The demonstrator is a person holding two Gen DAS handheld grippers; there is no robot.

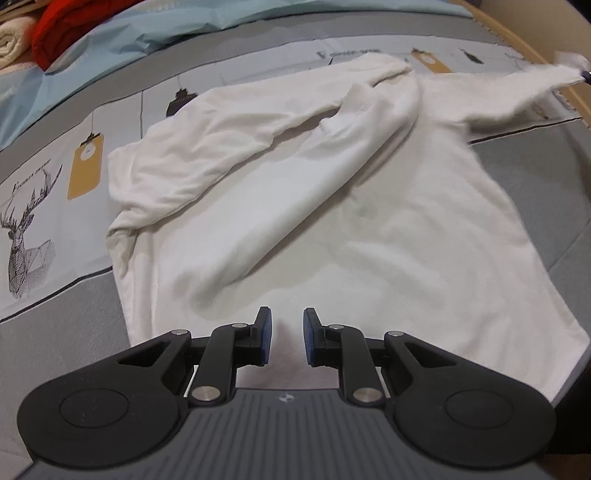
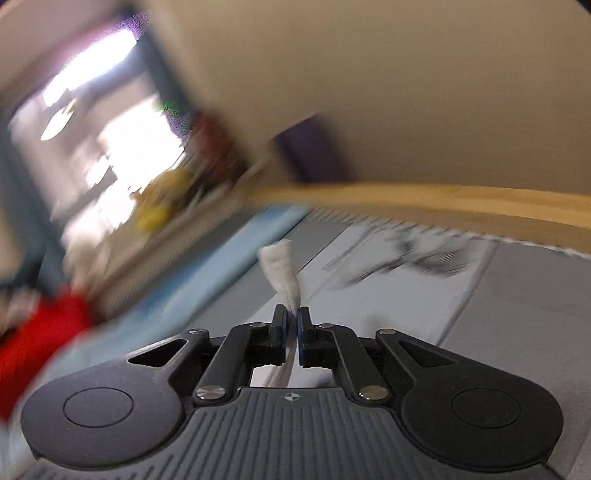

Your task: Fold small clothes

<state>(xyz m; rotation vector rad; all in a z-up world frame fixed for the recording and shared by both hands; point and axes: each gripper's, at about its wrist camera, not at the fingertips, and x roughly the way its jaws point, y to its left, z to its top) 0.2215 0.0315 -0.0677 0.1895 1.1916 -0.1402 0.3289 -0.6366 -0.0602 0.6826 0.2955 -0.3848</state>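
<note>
While the white top (image 1: 332,206) lies flat, hem nearest the left gripper (image 1: 287,336), its fingers stand apart. One sleeve (image 1: 517,92) stretches rightward, cuff clamped in the right gripper (image 2: 292,332).

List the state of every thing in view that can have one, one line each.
white top: spread flat on the bed, unfolded.
near sleeve: folded across the body.
far sleeve: stretched out, its tip pinched.
right gripper: shut on the sleeve tip.
left gripper: slightly open, holding nothing, above the hem.
red garment: bunched at the bed's far edge.
cream towel: rolled beside it.
</note>
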